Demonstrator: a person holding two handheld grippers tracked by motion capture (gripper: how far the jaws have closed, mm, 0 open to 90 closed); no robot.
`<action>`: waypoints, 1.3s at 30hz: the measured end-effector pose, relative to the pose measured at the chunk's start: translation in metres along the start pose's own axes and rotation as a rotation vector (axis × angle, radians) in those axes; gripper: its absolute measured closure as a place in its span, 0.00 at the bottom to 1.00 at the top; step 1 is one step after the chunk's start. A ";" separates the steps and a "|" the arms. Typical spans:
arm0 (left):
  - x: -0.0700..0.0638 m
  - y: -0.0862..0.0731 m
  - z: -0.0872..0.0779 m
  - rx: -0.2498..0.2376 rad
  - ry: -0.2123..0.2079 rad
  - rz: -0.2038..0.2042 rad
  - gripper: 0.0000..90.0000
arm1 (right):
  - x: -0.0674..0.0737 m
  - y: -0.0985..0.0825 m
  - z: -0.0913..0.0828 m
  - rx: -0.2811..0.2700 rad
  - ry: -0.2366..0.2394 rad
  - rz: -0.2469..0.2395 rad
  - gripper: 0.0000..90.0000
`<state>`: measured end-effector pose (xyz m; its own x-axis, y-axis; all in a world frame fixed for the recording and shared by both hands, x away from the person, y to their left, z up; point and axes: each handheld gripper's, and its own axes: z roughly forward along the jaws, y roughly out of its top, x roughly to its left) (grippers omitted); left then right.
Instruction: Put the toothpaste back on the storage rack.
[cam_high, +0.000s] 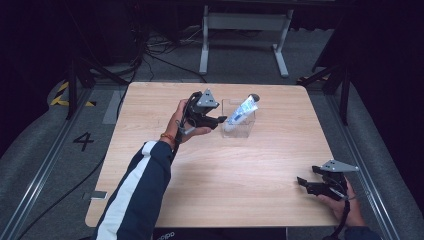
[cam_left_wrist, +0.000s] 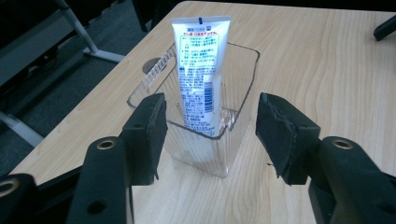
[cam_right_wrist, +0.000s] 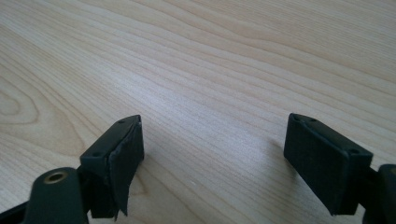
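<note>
A white and blue tube (cam_high: 243, 110) stands tilted inside a clear plastic bin (cam_high: 239, 131) near the far middle of the wooden table (cam_high: 220, 170). My left gripper (cam_high: 220, 120) is just left of the bin, its jaws apart with nothing between them. In the left gripper view the tube (cam_left_wrist: 200, 79) leans in the bin (cam_left_wrist: 205, 144) just beyond the open pads (cam_left_wrist: 149, 135). My right gripper (cam_high: 301, 182) rests low over the table's near right corner, open. In the right gripper view its pads (cam_right_wrist: 126, 158) stand wide over bare wood.
A table frame's white legs (cam_high: 205, 45) stand on the grey floor beyond the far edge. Cables (cam_high: 150, 55) lie at the back left. A round hole (cam_left_wrist: 152, 65) in the tabletop sits beside the bin.
</note>
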<state>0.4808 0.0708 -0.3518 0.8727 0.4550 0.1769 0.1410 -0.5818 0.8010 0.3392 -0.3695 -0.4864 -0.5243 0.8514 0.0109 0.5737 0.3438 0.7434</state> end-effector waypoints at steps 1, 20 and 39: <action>-0.001 0.000 -0.002 0.006 0.001 0.011 0.48 | 0.000 0.000 0.000 0.000 0.000 0.000 0.23; -0.013 -0.029 -0.031 0.106 0.046 0.050 0.35 | 0.000 0.000 0.000 0.000 0.000 0.001 0.23; -0.025 -0.078 -0.056 0.234 0.120 0.068 0.28 | 0.000 0.000 0.000 0.000 -0.001 0.001 0.23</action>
<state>0.4220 0.1422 -0.3870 0.8244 0.4779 0.3032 0.2004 -0.7475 0.6332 0.3389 -0.3695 -0.4864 -0.5229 0.8523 0.0106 0.5740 0.3429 0.7436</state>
